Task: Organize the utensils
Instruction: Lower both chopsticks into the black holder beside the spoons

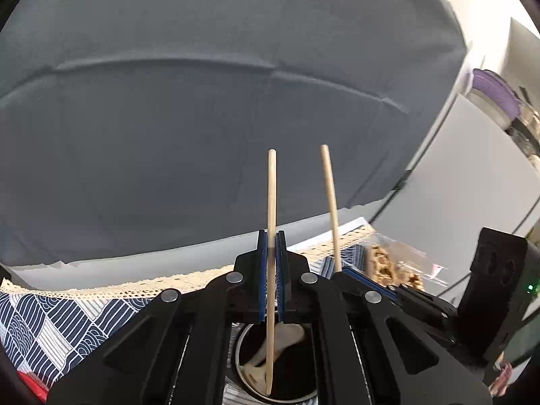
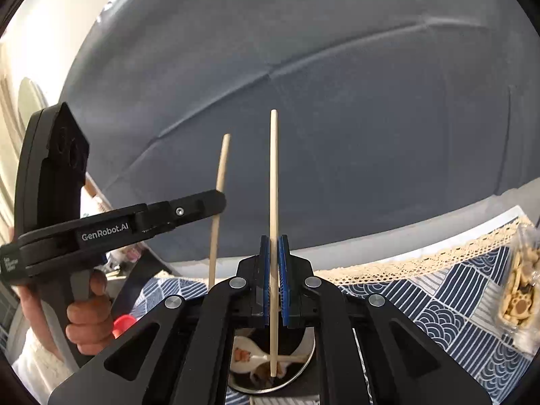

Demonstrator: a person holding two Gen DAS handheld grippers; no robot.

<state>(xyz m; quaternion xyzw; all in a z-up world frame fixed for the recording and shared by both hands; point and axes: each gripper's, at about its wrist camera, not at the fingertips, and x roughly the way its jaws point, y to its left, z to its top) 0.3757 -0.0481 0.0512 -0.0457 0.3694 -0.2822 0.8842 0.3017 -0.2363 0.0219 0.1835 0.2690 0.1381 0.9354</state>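
While both grippers [image 1: 272, 246] [image 2: 274, 249] pinch chopsticks [image 1: 271, 202] [image 2: 273, 175] (upright), a cup [image 2: 303, 364] sits below.

Left gripper [image 1: 271, 263] clamped tight on upright chopstick [image 1: 271, 202], tilted downward. Right gripper [image 2: 274, 270] likewise clamped on second chopstick [image 2: 273, 185]. Person's left hand [image 2: 89, 317] wraps left gripper's handle; grippers side by side.

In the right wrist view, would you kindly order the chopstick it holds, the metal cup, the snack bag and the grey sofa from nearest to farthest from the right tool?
1. chopstick, clamped in the right tool.
2. metal cup, directly below.
3. snack bag, far right on the tablecloth.
4. grey sofa, behind the table.
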